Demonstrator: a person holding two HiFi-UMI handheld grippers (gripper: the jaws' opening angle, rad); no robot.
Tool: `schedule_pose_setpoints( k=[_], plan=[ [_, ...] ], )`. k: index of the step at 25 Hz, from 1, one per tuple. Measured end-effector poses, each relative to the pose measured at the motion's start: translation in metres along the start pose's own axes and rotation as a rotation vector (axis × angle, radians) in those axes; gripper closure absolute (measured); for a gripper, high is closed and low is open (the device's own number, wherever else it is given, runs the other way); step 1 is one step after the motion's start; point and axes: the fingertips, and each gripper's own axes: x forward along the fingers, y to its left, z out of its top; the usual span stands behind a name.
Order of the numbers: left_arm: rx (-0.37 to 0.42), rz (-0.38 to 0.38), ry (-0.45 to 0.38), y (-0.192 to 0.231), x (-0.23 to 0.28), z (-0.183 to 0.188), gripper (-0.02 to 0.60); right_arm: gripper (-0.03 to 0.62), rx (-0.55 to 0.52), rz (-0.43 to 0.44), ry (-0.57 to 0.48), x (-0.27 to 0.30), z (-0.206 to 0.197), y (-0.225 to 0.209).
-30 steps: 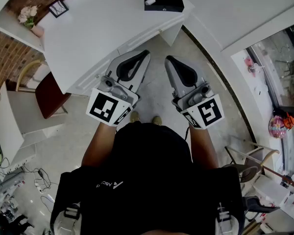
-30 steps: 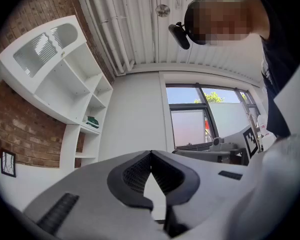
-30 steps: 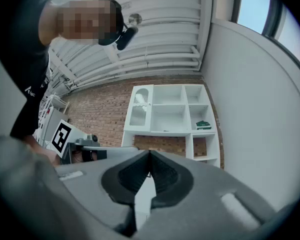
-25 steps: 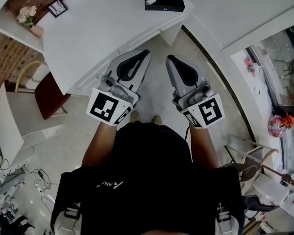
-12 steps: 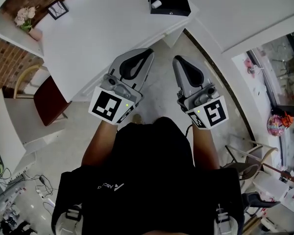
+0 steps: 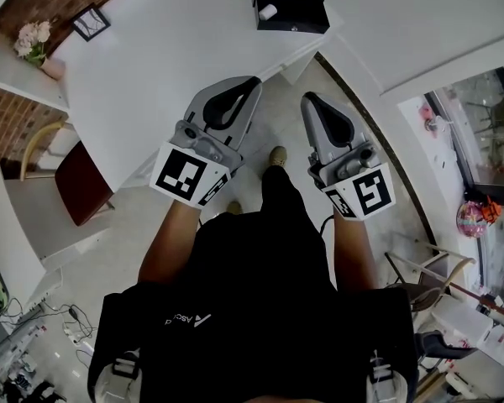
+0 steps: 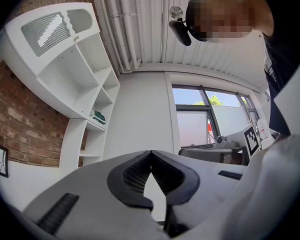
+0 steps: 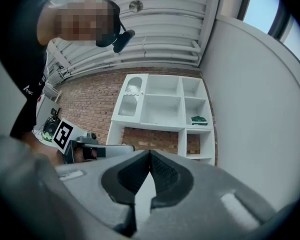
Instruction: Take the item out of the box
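Note:
A black open box [image 6: 290,2] stands at the far edge of the white table [image 6: 151,65], with a small white item [image 6: 268,11] inside at its left. Both grippers are held in front of the person's body, well short of the box, over the floor beside the table edge. The left gripper [image 6: 250,82] is shut with nothing in it, its tips touching in the left gripper view [image 7: 151,153]. The right gripper [image 6: 309,97] is likewise shut and empty, jaws meeting in the right gripper view [image 8: 150,151]. Both gripper views look upward at walls and ceiling.
A chair with a dark red seat [image 6: 80,179] stands left of the table. A small picture frame [image 6: 91,22] and a flower pot [image 6: 32,39] sit at the far left. White wall shelves [image 8: 160,104] rise ahead, and a window [image 6: 487,133] is at the right.
The person has stepped forward, one foot now showing ahead on the floor. Both grippers have moved slightly up and towards the table. Both stay shut.

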Motion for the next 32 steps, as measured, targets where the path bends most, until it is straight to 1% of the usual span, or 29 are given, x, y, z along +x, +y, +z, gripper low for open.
schedule_pose_setpoints(
  k=[3, 10, 13, 18, 22, 27, 32],
  plan=[
    [0.005, 0.01, 0.01, 0.015, 0.026, -0.009, 0.583, 0.592, -0.02, 0.025, 0.002, 0.015, -0.007, -0.025],
    [0.02, 0.027, 0.028, 0.054, 0.103, -0.031, 0.583, 0.592, -0.053, 0.081, 0.009, 0.056, -0.027, -0.104],
    [0.026, 0.051, 0.041, 0.071, 0.135, -0.04, 0.583, 0.592, -0.048, 0.105, 0.007, 0.072, -0.034, -0.138],
    [0.042, 0.108, 0.075, 0.101, 0.186, -0.057, 0.583, 0.592, -0.007, 0.15, 0.032, 0.094, -0.047, -0.186],
    [0.061, 0.153, 0.138, 0.127, 0.223, -0.081, 0.583, 0.592, 0.014, 0.179, 0.042, 0.109, -0.062, -0.223],
    [0.073, 0.206, 0.231, 0.159, 0.258, -0.117, 0.583, 0.592, 0.023, 0.208, 0.027, 0.124, -0.081, -0.261],
    [0.079, 0.22, 0.354, 0.181, 0.28, -0.157, 0.583, 0.592, 0.051, 0.211, 0.029, 0.135, -0.095, -0.29]
  ],
)
